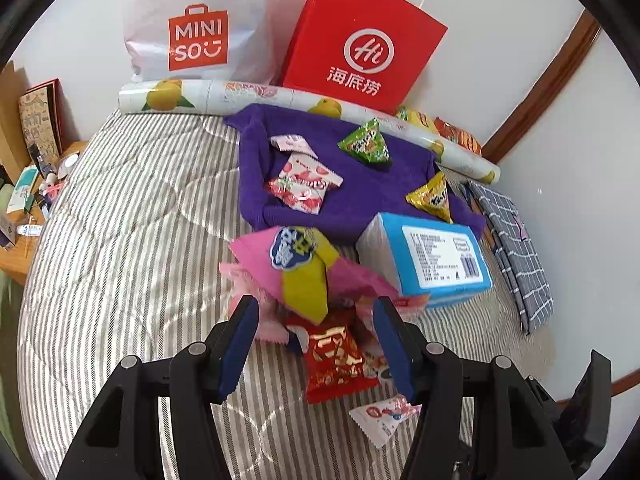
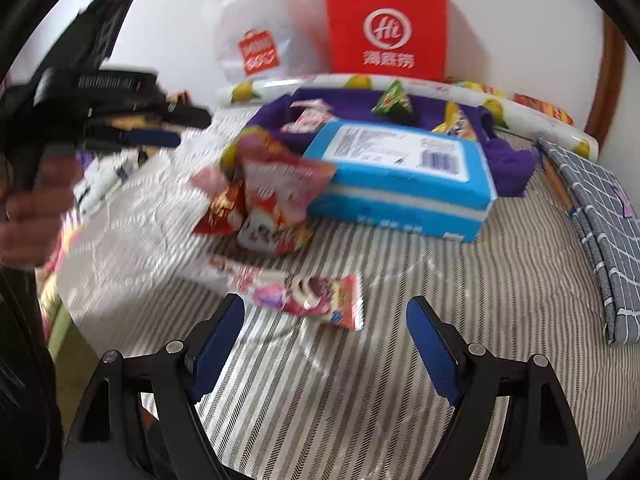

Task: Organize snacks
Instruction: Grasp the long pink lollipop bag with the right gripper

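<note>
A bed point(image 1: 120, 220) with a grey-striped quilt fills the room's corner, white walls behind, two shopping bags (one white point(image 1: 200, 28), one red point(image 1: 360, 48)) propped at its head. The snacks point(image 1: 316, 280) lie heaped beside a blue tissue pack point(image 1: 436, 260) and scattered on a purple towel point(image 1: 360, 196). The left tool point(image 1: 316, 344) hangs partly open over the heap, pads touching nothing I can make out; the right tool point(image 2: 326, 344) gapes wide and empty above one pink packet point(image 2: 308, 294).

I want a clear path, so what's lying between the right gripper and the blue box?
In the right wrist view, one pink snack packet lies on the striped bedcover just ahead of the right gripper; beyond it, bare bedcover reaches the blue box.
</note>
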A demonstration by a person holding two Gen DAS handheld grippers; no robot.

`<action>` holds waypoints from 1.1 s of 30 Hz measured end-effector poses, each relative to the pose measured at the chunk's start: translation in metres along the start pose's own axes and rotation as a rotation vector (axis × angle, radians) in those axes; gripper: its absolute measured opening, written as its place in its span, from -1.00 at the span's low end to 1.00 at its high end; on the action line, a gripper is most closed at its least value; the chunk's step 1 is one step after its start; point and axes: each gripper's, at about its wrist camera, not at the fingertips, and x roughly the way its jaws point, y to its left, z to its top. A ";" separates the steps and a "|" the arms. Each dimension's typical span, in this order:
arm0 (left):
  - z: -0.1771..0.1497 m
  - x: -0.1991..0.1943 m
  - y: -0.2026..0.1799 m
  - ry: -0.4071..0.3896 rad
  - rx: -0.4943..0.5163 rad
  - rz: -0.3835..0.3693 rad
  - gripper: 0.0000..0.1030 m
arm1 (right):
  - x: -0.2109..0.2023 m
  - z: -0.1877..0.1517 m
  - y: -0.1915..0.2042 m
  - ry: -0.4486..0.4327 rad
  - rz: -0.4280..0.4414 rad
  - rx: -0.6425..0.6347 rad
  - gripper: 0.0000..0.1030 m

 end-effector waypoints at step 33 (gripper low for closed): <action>-0.020 0.010 0.035 0.047 -0.043 0.007 0.11 | 0.052 0.015 0.045 -0.002 -0.049 -0.294 -0.06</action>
